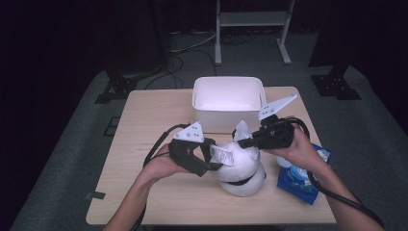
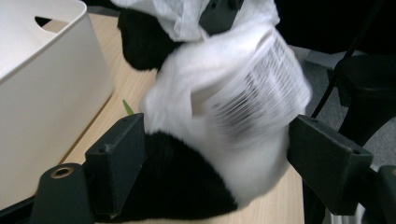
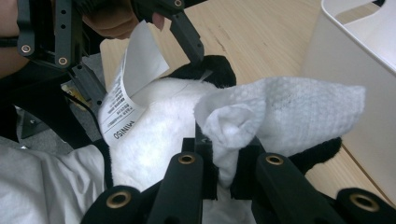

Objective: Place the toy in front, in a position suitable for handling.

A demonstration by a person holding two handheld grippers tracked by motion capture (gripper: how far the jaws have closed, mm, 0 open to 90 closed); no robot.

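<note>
The right tool (image 3: 224,179) is clenched on a white wipe (image 3: 285,114) pressed against the plush (image 1: 239,166). The left tool (image 2: 212,161) straddles the plush with jaws spread, by its label (image 2: 257,88). The plush lies on the worktop (image 1: 144,120) just before the white bin (image 1: 228,103); the bin's visible inside looks bare.

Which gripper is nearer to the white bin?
Right. The right gripper, pinching a white wipe over the plush toy, is just in front of the bin; the left gripper sits farther back.
</note>
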